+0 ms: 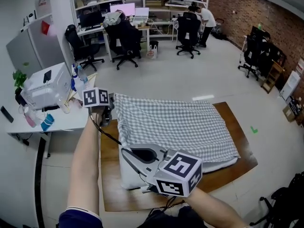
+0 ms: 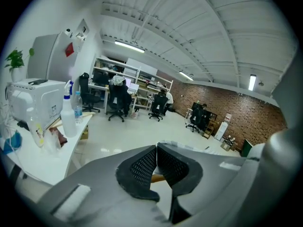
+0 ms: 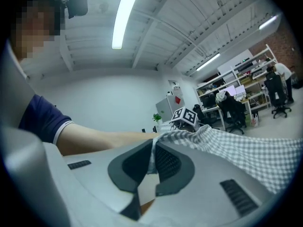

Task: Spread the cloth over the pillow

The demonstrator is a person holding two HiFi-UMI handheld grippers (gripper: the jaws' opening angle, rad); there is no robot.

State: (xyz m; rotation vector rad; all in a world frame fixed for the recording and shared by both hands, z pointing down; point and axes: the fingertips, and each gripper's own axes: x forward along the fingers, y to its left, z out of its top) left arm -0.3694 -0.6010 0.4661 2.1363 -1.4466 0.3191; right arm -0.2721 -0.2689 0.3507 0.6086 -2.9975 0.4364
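Observation:
A grey-and-white checked cloth lies spread over a white pillow on a low wooden board. The pillow's near-left end and right edge show from under the cloth. My left gripper sits at the cloth's far-left corner, its jaws shut, with a sliver of the cloth's edge pinched there. Above the pillow's near-left end, my right gripper is shut on the cloth's near-left corner. In the right gripper view the cloth runs out from between the closed pads.
A white side table with a printer, bottles and cups stands close to the board's left. Office chairs and desks fill the back, with people at the far desk. Another dark chair is at lower right.

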